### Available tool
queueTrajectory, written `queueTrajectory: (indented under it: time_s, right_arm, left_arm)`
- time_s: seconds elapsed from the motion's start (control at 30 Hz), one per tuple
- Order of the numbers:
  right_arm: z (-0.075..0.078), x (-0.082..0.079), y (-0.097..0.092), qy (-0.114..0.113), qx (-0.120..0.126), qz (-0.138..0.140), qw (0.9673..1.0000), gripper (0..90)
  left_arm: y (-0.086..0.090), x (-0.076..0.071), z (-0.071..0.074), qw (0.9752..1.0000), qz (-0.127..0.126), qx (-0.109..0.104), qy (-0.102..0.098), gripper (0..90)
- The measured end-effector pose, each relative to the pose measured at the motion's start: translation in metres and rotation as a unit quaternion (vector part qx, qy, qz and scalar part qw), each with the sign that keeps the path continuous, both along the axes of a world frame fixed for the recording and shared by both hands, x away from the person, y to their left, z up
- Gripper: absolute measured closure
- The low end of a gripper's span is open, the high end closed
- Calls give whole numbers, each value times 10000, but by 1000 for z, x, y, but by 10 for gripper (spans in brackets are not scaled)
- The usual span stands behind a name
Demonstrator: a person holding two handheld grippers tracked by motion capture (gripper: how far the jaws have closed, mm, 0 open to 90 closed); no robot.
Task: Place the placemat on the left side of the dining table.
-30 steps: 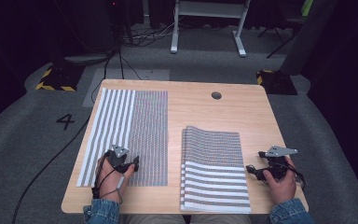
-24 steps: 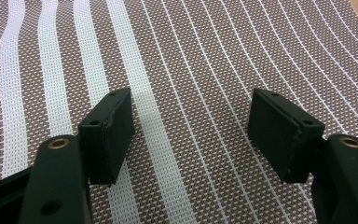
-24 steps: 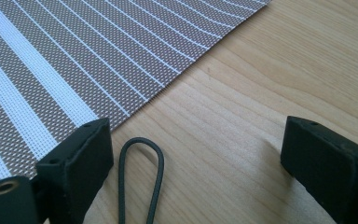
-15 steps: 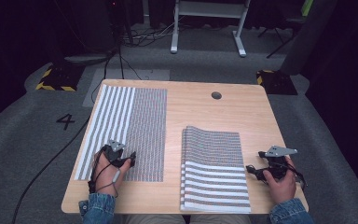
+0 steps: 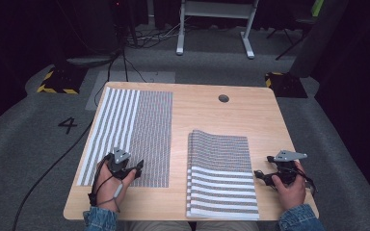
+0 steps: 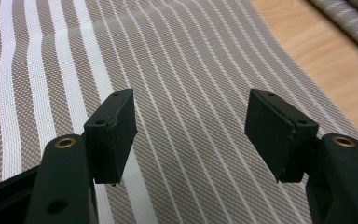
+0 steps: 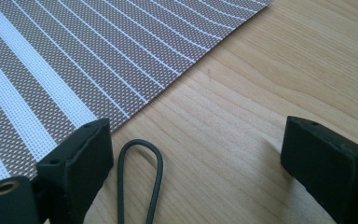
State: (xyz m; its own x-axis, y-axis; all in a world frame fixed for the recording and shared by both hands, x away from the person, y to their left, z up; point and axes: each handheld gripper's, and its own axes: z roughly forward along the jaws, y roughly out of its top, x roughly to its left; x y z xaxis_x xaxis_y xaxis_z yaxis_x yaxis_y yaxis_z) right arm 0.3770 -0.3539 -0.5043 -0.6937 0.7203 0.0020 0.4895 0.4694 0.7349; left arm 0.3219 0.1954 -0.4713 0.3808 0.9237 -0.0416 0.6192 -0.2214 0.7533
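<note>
Striped mat flat on the worktop's left half, your left tool over its near edge.
Your left tool's jaws stand apart, just been closing a little, nothing clamped. Your right tool rests gaping beside the folded mat.

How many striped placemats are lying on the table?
At least 2: a single striped mat lies flat at the left; a stack at the right holds several more, number unclear.
</note>
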Motion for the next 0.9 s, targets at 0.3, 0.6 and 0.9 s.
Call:
queueTrajectory:
  time_s: [0.3, 0.6, 0.9]
  right_arm:
    - [0, 0, 0, -1, -5, 15, 10000, 94]
    - [0, 2, 1, -10, 9, 23, 10000, 94]
    - [0, 2, 1, -17, -20, 43, 10000, 94]
  left_arm:
    - [-8, -41, 12, 9983, -581, 21, -72, 314]
    - [-20, -60, -1, 9903, -1389, 24, 73, 297]
    - [-42, -62, -31, 9818, -1876, 92, 264, 275]
